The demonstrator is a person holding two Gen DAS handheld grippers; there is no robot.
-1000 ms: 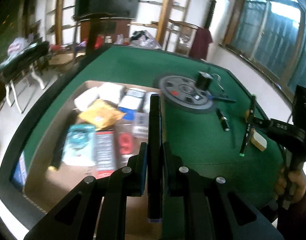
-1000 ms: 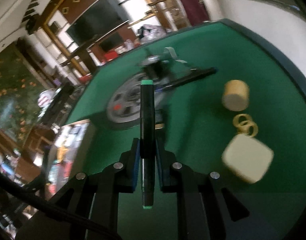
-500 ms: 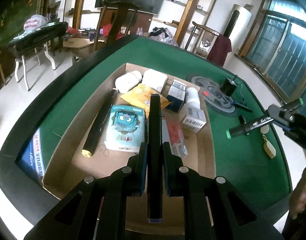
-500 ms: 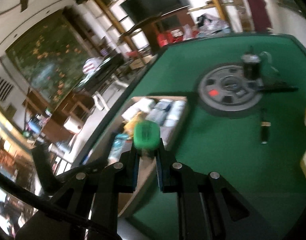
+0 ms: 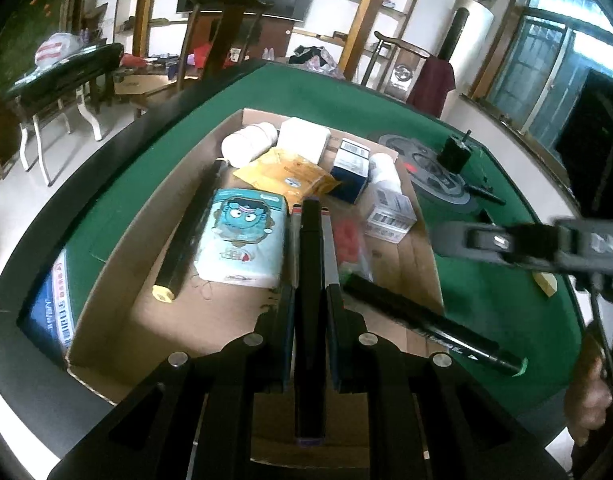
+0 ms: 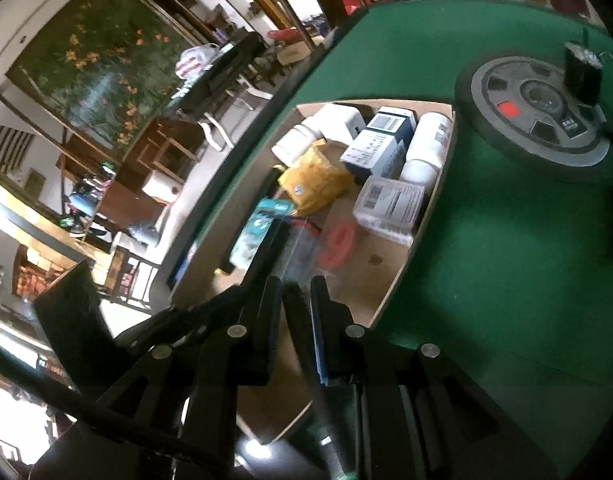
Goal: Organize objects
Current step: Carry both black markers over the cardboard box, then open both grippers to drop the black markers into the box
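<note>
An open cardboard box (image 5: 118, 280) lies on the green felt table (image 5: 498, 312), filled with packets, bottles and small cartons. My left gripper (image 5: 310, 292) hangs over the box's near half, shut on a black marker (image 5: 310, 248) with a purple end near the camera. My right gripper (image 6: 296, 284) is over the box's (image 6: 406, 280) near right corner. It is shut on a black marker (image 6: 306, 352) with a green end, which sits tilted between the fingers. In the left wrist view that green-ended marker (image 5: 426, 322) slants across the box's corner.
In the box are a blue cartoon pack (image 5: 242, 236), a yellow pouch (image 5: 286, 172) and a long black tube (image 5: 186, 236). A grey weight plate (image 5: 434, 168) with a black cylinder (image 5: 454, 152) lies right of it. A blue booklet (image 5: 54, 304) lies left. A hand (image 5: 590, 396) holds the right gripper.
My right gripper swung left from the open felt to the box's near corner, carrying its marker. My left gripper shifted left over the box, then stayed nearly still.
</note>
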